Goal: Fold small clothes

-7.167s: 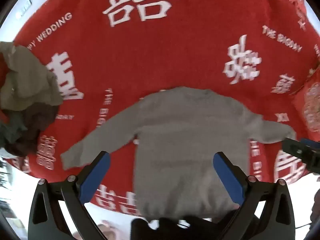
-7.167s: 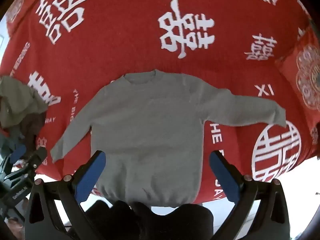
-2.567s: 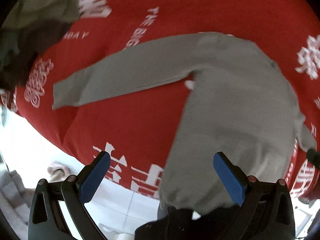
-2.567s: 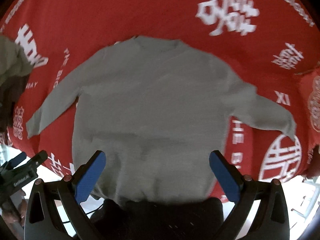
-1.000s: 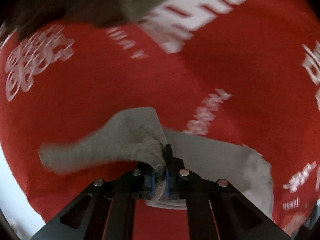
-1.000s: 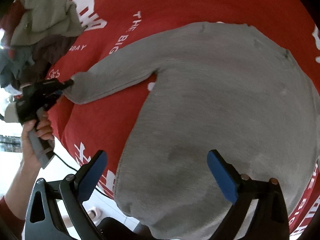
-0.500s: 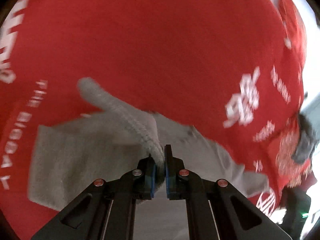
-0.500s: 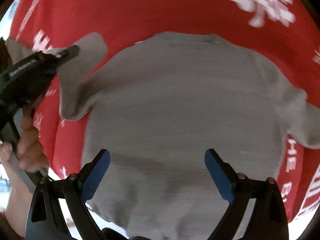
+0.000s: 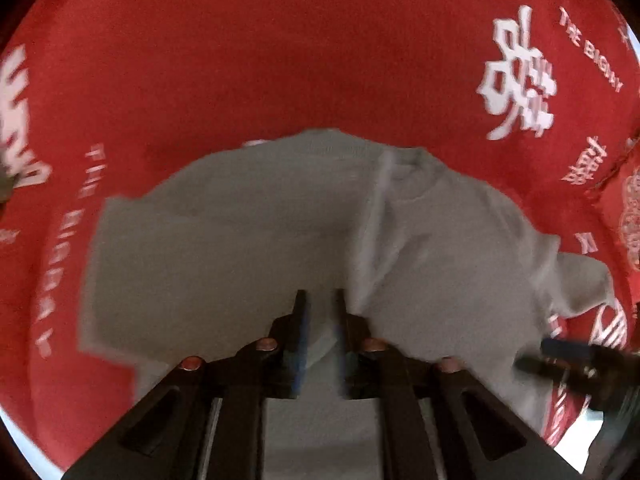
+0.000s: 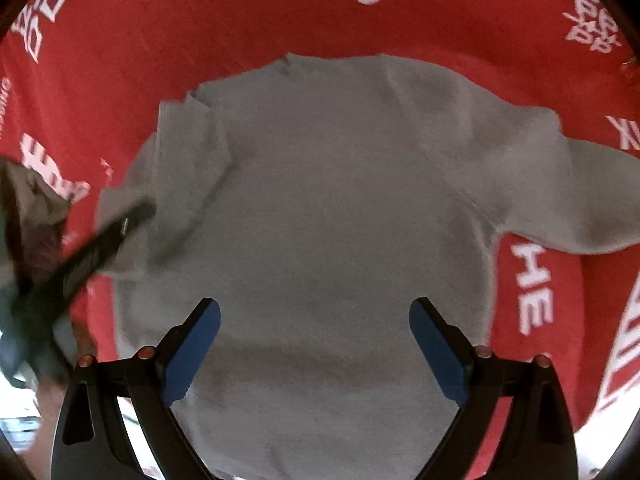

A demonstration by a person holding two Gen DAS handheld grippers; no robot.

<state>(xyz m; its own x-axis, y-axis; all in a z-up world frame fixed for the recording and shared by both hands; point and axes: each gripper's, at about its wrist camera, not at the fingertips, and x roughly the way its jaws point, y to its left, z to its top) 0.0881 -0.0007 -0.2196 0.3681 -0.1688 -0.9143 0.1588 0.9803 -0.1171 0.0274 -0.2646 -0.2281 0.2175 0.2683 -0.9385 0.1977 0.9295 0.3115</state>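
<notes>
A small grey sweater lies flat on the red cloth, collar away from me. Its left sleeve is folded inward over the body; the right sleeve still stretches out to the right. In the left wrist view the sweater fills the middle. My left gripper sits low over the sweater, jaws slightly parted, a bit of grey fabric between the pads. It shows as a dark blur in the right wrist view. My right gripper is wide open above the lower body of the sweater.
The red cloth carries white characters and lettering and covers the whole surface. A pile of other clothes lies at the far left. The cloth's near edge and a pale floor show at the bottom corners. The right gripper's tip shows at lower right.
My left gripper carried the left sleeve cuff across onto the sweater's body and its jaws have parted slightly. My right gripper stayed open and moved closer over the sweater.
</notes>
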